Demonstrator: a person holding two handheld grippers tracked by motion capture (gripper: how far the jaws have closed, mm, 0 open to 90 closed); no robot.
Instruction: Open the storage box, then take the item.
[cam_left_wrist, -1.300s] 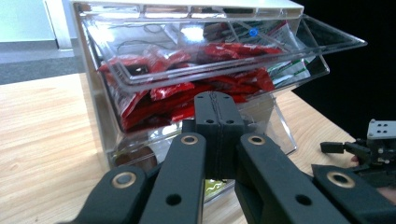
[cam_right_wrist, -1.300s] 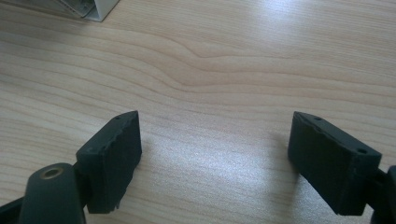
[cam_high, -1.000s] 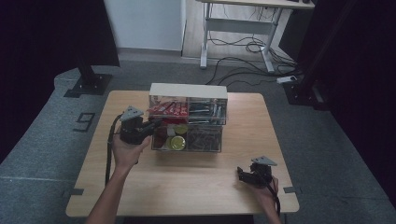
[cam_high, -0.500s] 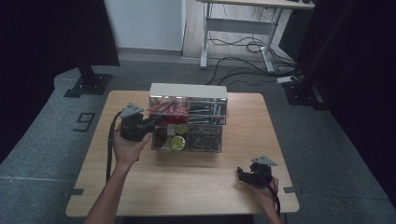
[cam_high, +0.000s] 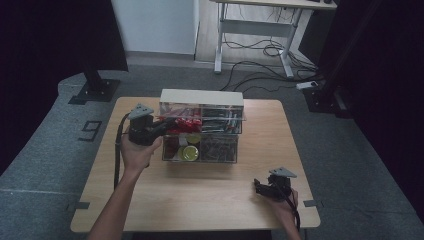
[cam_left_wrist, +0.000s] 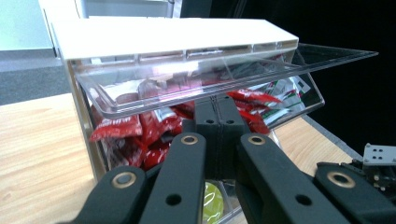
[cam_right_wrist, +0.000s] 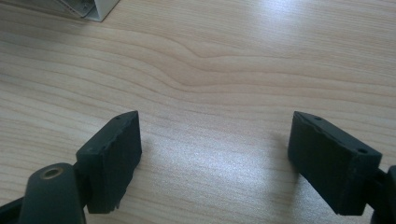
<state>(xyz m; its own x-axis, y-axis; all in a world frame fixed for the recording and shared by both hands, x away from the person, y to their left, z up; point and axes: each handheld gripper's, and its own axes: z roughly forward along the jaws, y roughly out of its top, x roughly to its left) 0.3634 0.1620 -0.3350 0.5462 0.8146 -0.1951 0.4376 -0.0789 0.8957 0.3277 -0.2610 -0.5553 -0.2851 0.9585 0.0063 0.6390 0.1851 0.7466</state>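
Observation:
A clear two-tier organiser box (cam_high: 201, 97) with a white top stands at the middle of the table. My left gripper (cam_high: 169, 123) is shut, and its tips (cam_left_wrist: 217, 105) sit under the raised clear flap (cam_left_wrist: 224, 70) of the upper left compartment. That compartment holds red packets (cam_left_wrist: 140, 126). I see nothing between the closed jaws. A yellow round lid (cam_high: 190, 152) lies in the lower tier below. My right gripper (cam_high: 258, 186) rests low at the table's front right, open (cam_right_wrist: 215, 140), with bare wood between its pads.
The wooden table (cam_high: 210, 200) has free room in front of the box and on both sides. Dark packets (cam_high: 217, 147) fill the box's right compartments. A desk frame and cables (cam_high: 260, 50) lie on the floor beyond.
My left gripper has edged slightly up at the box's upper left flap. The right gripper has stayed where it was.

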